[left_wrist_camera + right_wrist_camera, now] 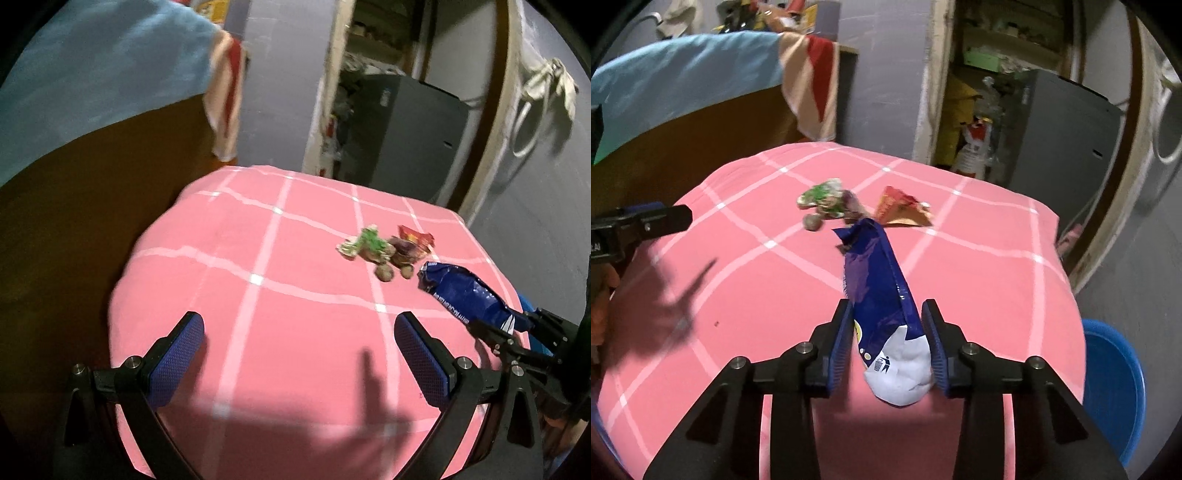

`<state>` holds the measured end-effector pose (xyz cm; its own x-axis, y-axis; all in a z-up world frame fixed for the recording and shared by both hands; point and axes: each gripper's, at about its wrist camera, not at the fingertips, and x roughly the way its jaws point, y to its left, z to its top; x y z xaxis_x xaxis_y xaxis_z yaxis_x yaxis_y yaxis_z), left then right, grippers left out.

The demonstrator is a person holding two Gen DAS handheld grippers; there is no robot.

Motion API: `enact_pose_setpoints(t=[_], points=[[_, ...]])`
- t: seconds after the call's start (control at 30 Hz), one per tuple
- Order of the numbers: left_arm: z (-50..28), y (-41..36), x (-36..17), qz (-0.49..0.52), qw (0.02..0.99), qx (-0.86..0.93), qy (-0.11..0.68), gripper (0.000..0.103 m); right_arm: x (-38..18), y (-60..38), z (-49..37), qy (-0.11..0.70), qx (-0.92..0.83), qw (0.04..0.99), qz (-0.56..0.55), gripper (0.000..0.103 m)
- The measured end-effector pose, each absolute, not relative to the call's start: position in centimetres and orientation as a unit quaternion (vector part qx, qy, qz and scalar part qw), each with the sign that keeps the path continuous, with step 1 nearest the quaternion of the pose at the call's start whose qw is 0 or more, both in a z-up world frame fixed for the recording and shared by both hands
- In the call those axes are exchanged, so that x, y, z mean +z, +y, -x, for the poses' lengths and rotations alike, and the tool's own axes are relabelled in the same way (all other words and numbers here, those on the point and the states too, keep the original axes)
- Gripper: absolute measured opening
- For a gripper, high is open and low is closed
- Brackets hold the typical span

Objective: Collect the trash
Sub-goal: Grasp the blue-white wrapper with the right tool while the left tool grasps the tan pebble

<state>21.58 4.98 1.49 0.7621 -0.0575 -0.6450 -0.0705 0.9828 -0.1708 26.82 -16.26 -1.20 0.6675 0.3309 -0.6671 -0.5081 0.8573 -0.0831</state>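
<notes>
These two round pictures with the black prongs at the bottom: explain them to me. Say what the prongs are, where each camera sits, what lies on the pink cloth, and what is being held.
The prongs are two-finger grippers, one in each of a person's hands; there is no robot arm. Each picture comes from a fisheye camera mounted on a gripper, looking forward along its fingers.

The left gripper hangs open over the pink checked cloth, holding nothing. The right gripper has a blue snack bag between its fingers, which sit against the bag's sides.

Farther back on the cloth lie a crumpled green wrapper and a red-orange wrapper. A blue tub stands beside the table, at the right edge of the right view.
</notes>
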Motion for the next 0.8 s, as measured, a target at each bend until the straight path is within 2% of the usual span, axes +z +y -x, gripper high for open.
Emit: enact_pose_setpoints(t=[0.33, 0.4, 0.5, 0.6, 0.67, 0.8], points=[[-25.6, 2.1, 1.2, 0.072, 0.923, -0.04, 0.377, 0.1, -1.0, -19.9, -27.8, 0.334, 0.194, 0.919, 0.078, 0.033], [-26.5, 1.4, 1.1, 0.062, 0.922, -0.046, 0.38, 0.1, -1.1, -20.1, -28.3, 0.335, 0.192, 0.92, 0.071, 0.024], [-27.6, 0.6, 0.9, 0.05, 0.92, -0.053, 0.385, 0.099, -1.2, -20.4, -28.8, 0.338, 0.192, 0.919, 0.061, 0.024], [-28.7, -0.1, 0.6, 0.038, 0.917, -0.061, 0.392, 0.092, -1.4, -20.5, -29.1, 0.336, 0.195, 0.92, 0.057, 0.024], [-29.5, -0.5, 0.4, 0.03, 0.913, -0.066, 0.4, 0.079, -1.5, -20.4, -29.2, 0.337, 0.198, 0.919, 0.058, 0.023], [-30.8, -0.8, -0.2, 0.03, 0.904, -0.07, 0.421, 0.062, -1.6, -20.2, -29.3, 0.338, 0.205, 0.917, 0.059, 0.02]])
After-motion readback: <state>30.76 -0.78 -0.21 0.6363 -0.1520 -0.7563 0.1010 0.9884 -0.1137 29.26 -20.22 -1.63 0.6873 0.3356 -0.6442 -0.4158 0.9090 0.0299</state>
